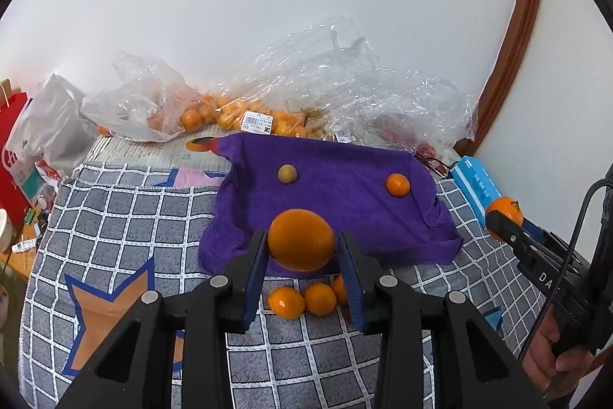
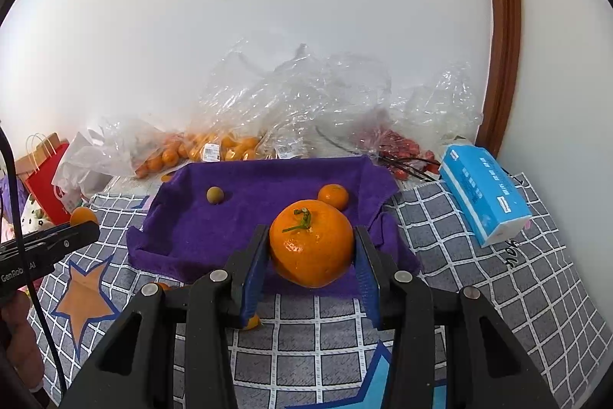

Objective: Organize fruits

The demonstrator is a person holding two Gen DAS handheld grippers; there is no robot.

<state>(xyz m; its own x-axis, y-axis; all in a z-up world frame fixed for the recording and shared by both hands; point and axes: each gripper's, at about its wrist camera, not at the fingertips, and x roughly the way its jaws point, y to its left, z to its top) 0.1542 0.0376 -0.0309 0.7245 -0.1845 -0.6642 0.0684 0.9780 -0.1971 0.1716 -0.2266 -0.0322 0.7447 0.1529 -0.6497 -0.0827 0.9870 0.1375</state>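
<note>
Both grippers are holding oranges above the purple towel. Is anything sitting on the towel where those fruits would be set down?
Mostly free. On the purple terry towel lie only a small olive-brown round fruit near the far left and a small orange tangerine near the far right. The near and middle cloth under both held fruits looks bare.

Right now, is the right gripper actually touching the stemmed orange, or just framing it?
Touching. In the right wrist view both blue pads press the flanks of the stemmed orange, with no gap showing either side of the right gripper.
</note>
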